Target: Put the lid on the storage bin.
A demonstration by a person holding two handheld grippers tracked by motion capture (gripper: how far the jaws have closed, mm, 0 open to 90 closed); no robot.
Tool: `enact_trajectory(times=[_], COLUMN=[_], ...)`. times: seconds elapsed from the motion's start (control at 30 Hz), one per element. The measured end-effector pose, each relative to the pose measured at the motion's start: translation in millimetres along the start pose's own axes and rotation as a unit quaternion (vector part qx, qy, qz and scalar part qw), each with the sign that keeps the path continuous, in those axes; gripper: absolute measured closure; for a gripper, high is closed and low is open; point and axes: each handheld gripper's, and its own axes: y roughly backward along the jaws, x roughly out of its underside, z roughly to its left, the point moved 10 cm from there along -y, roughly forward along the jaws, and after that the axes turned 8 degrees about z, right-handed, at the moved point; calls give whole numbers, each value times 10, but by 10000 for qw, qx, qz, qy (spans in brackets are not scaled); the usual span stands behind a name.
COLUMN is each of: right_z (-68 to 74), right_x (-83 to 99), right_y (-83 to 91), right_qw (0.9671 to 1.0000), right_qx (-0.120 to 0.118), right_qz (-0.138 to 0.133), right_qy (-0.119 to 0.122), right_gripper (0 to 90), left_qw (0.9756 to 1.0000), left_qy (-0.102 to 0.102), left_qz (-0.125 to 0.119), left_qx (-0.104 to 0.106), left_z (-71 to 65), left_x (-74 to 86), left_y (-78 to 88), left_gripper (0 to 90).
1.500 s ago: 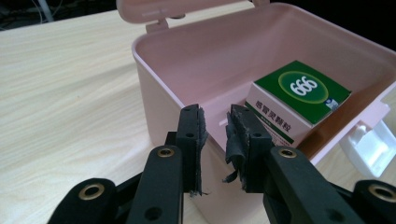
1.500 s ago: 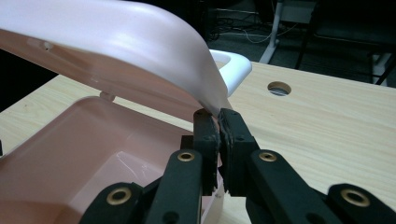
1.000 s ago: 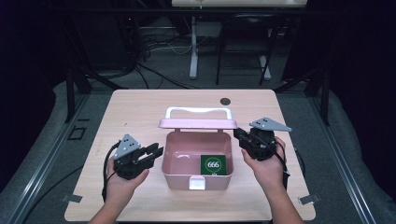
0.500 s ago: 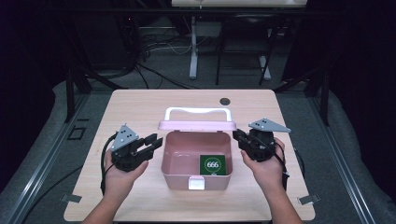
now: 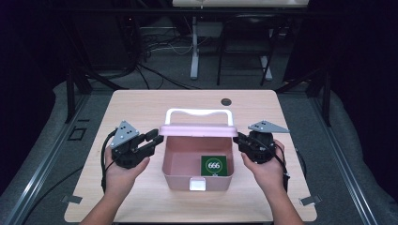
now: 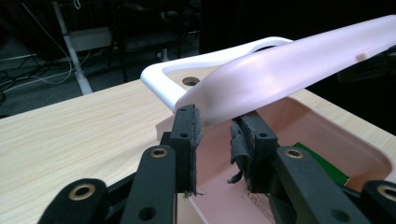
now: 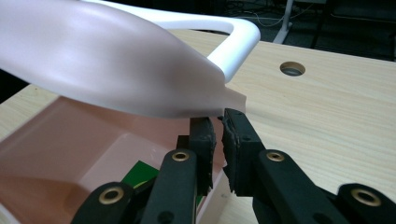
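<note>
On the wooden tabletop point(image 5: 141, 112), a pink box point(image 5: 197, 161) holding a green card point(image 5: 214, 165) sits mid-table, its lid point(image 5: 198, 130) raised, the left claw point(image 5: 154, 138) parted around the lid's left corner, the right claw point(image 5: 240, 139) narrowly gapped at the right corner.

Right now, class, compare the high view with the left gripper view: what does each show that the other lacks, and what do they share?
High view alone: both hands, the right gripper, the card's number 666, the white latch at the box's front, the floor cables.

Left gripper view alone: its worn jaw pads up close, open under the lid's corner.

Both: the pink lid, white handle, pink box, green card, table hole.
</note>
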Motion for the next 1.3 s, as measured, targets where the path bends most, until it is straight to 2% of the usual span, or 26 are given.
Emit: enact_trajectory(times=[0.13, 0.47, 0.5, 0.63, 0.7, 0.77, 0.8, 1.0, 1.3], right_z=[-26, -157, -202, -250, -260, -269, -278, -306, -328], right_x=[48, 138, 136, 123, 117, 130, 116, 99, 108], right_y=[-42, -141, -139, -106, -108, -91, -101, -77, -62], right_qw=[9999, 9994, 9994, 9993, 9993, 9992, 9993, 9991, 9990], right_qx=[24, 170, 192, 197, 206, 193, 218, 240, 252], right_qz=[109, 267, 229, 193, 155, 236, 146, 81, 134], right_qy=[-10, -103, -183, -242, -256, -268, -281, -326, -339], right_gripper=[820, 819, 819, 819, 819, 818, 817, 814, 806], left_qw=[10000, 10000, 10000, 10000, 10000, 10000, 10000, 10000, 9998], left_qy=[-71, -16, -35, -51, -63, -72, -79, -79, -148], left_qz=[17, -12, 25, 20, 37, 35, 32, 29, 71], left_qx=[-24, -25, -21, -29, -24, -13, -21, 32, 76], left_z=[-16, -18, -22, -42, -46, -58, -60, -90, -130], left_x=[-14, -31, -23, -6, 4, 23, 34, 93, 171], left_y=[11, 18, 24, 34, 40, 44, 47, 84, 118], left_gripper=[728, 727, 726, 724, 723, 723, 723, 723, 723])
